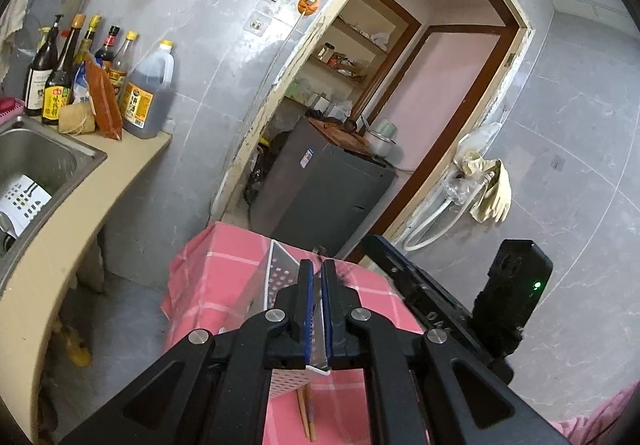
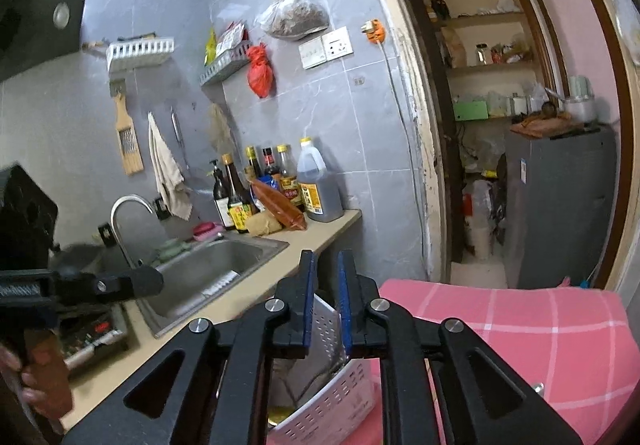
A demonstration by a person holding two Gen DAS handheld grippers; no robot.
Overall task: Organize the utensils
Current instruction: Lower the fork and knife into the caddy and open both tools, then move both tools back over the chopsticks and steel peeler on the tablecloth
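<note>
Both the left gripper (image 1: 317,277) and right gripper (image 2: 328,277) clench walls of the white perforated plastic utensil basket (image 2: 332,401) on the near pink checked tablecloth (image 2: 520,333), apparently repositioning it; next, steady placement.

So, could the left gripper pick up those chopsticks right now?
Probably not yet: the left gripper is shut on the white perforated holder, so it's occupied. The chopsticks sit close below, partly hidden by it.
</note>
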